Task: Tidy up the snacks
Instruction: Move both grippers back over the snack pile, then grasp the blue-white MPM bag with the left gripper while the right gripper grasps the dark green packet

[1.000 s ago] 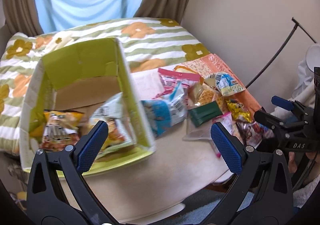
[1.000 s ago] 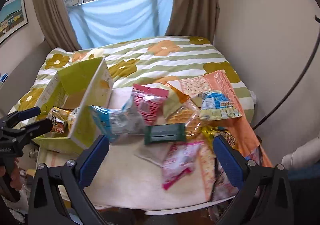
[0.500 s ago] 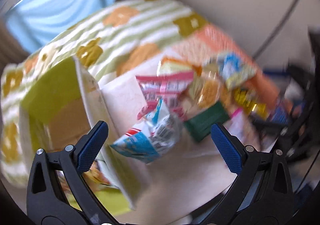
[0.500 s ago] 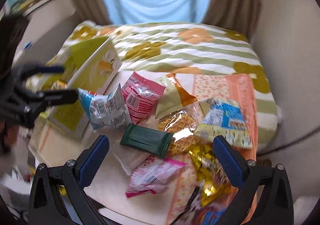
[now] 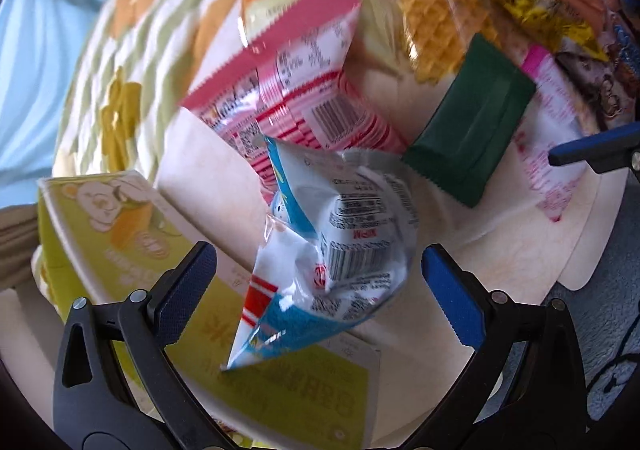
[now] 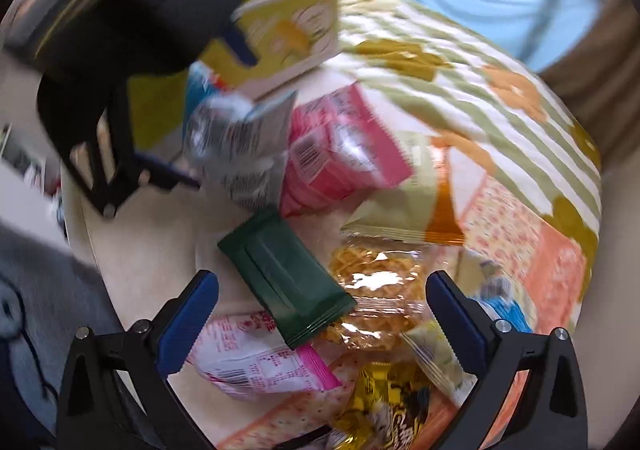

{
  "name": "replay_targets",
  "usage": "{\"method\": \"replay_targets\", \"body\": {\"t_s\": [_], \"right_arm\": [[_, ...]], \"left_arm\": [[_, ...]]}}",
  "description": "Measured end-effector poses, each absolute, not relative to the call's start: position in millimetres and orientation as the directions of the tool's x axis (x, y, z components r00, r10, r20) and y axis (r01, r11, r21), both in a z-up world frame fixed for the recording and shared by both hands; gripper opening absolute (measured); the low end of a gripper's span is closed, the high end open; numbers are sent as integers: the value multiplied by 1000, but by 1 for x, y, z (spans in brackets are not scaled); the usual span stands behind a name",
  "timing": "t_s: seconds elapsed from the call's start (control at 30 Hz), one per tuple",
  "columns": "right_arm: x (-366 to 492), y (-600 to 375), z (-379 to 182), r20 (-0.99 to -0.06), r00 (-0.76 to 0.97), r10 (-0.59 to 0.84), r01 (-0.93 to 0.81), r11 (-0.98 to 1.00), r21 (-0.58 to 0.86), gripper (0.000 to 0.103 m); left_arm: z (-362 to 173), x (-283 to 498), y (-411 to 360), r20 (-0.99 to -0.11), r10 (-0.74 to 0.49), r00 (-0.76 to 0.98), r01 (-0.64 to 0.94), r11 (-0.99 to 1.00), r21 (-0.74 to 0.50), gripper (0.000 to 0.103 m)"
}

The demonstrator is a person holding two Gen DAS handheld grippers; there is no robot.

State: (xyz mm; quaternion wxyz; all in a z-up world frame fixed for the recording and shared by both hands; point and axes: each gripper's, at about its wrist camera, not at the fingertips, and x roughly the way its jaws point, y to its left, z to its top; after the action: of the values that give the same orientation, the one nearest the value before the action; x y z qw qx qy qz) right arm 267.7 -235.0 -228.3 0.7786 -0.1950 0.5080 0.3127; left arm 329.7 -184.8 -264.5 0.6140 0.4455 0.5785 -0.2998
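My left gripper (image 5: pixel 320 282) is open, its jaws on either side of a blue-and-white snack bag (image 5: pixel 336 262) that leans on the yellow-green box (image 5: pixel 132 226). My right gripper (image 6: pixel 320 310) is open over a dark green packet (image 6: pixel 284 274) and a clear waffle-snack bag (image 6: pixel 376 290). A pink bag (image 5: pixel 296 90) lies behind the blue-and-white one; it also shows in the right wrist view (image 6: pixel 340 150). The green packet (image 5: pixel 468 130) shows in the left wrist view too. The yellow-green box (image 6: pixel 292 30) stands at the far left of the right wrist view.
Several more snack bags lie on the low beige table (image 5: pixel 440 330): a pale pink one (image 6: pixel 256 366), a gold one (image 6: pixel 384 402), a yellow-orange one (image 6: pixel 404 206). A striped flowered bedspread (image 6: pixel 460 50) lies beyond. Grey carpet (image 6: pixel 36 290) is below the table edge.
Both grippers have dropped down and closer to the table. The left one now straddles the blue-and-white bag; the right one has come in over the green packet. Both stay open.
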Motion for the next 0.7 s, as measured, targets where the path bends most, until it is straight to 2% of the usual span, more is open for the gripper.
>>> {"method": "replay_targets", "body": {"t_s": [0.17, 0.23, 0.33, 0.4, 0.47, 0.53, 0.57, 0.7], "right_arm": [[272, -225, -247, -928, 238, 288, -760, 650, 8, 103], [274, -222, -253, -932, 217, 291, -782, 623, 13, 103], [276, -219, -260, -938, 191, 290, -806, 592, 19, 103], [277, -216, -265, -940, 177, 290, -823, 568, 21, 103], [277, -213, -269, -943, 161, 291, -836, 548, 26, 103], [277, -210, -273, -945, 149, 292, -846, 533, 31, 97], [278, -209, -274, -945, 139, 296, -850, 525, 40, 91], [277, -204, -275, -945, 117, 307, -862, 504, 57, 83]], "left_arm": [[-281, 338, -185, -985, 155, 76, 889, 436, 137, 96], [-285, 339, -185, -986, 156, 58, 889, 442, 122, 83], [-289, 339, -186, -987, 152, 45, 888, 448, 110, 81], [-290, 339, -185, -988, 147, 48, 887, 449, 110, 71], [-288, 337, -183, -989, 140, 40, 879, 465, 101, 70], [-287, 336, -181, -990, 134, 38, 873, 477, 98, 67], [-286, 335, -181, -990, 134, 39, 871, 481, 99, 67], [-280, 329, -177, -991, 128, 48, 859, 501, 106, 67]]}}
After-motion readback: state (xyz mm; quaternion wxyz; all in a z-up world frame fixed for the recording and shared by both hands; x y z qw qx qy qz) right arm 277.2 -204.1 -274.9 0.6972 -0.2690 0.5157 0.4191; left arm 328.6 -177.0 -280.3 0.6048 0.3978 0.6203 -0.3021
